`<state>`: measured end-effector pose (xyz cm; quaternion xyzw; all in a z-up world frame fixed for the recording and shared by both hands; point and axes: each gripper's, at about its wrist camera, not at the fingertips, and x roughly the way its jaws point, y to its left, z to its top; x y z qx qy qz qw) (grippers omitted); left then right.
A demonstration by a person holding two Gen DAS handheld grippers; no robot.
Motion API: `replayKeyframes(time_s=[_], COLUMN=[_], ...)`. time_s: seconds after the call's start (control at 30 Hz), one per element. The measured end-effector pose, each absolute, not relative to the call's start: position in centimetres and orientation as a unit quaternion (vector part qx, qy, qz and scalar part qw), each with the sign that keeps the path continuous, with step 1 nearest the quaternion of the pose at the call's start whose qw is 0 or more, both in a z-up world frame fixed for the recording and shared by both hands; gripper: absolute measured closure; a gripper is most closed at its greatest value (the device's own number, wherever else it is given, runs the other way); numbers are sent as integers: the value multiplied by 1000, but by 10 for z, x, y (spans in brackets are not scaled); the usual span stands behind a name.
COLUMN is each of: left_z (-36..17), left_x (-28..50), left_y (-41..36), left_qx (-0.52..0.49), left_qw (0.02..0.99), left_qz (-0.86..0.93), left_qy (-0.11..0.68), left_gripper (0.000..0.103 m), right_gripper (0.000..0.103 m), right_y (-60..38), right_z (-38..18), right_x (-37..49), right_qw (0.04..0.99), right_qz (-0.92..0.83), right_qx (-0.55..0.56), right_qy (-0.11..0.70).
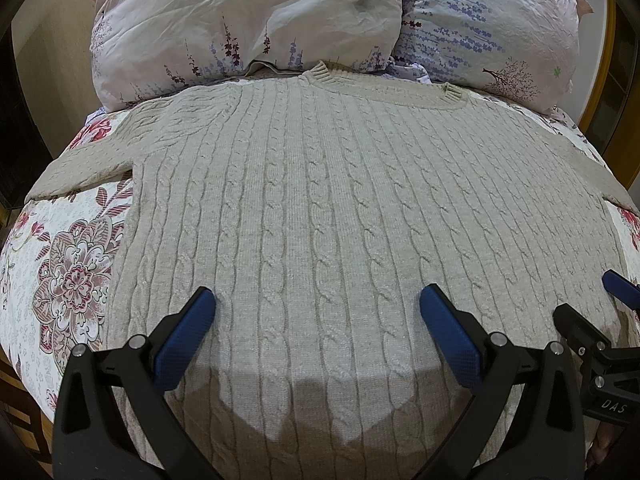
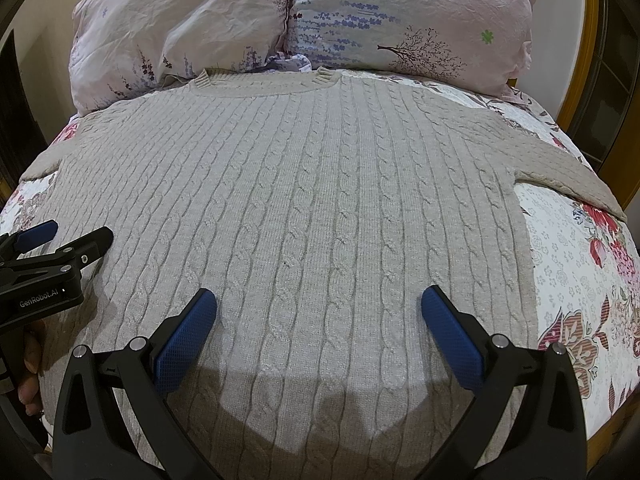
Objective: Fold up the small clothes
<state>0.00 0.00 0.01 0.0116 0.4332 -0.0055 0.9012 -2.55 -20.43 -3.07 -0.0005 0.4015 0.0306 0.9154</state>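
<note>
A beige cable-knit sweater (image 1: 320, 200) lies flat on the bed, collar toward the pillows and sleeves spread to both sides; it also fills the right wrist view (image 2: 304, 200). My left gripper (image 1: 318, 308) is open and empty, hovering over the sweater's lower middle. My right gripper (image 2: 319, 306) is open and empty too, over the lower part a little further right. In the left wrist view the right gripper's fingers (image 1: 618, 284) show at the right edge. In the right wrist view the left gripper's fingers (image 2: 92, 240) show at the left edge.
The sweater rests on a floral bedspread (image 1: 72, 272), also seen in the right wrist view (image 2: 580, 260). Two flowered pillows (image 1: 248, 20) (image 1: 488, 28) lie behind the collar. A wooden bed frame (image 2: 580, 60) rises at the far right.
</note>
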Motion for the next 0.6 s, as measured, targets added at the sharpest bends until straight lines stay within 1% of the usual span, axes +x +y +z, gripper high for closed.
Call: replayKeyframes(time_s=[0.6], left_z=[0], left_x=[0], left_y=[0], left_qx=[12], left_qw=[901], left_qz=[-5], left_qy=[433], left_gripper=[2], right_gripper=[1], right_y=[-208], right_z=[-26], right_x=[-28], right_qw=[913], right_qz=[34], right_qx=[-1], right_qy=[408])
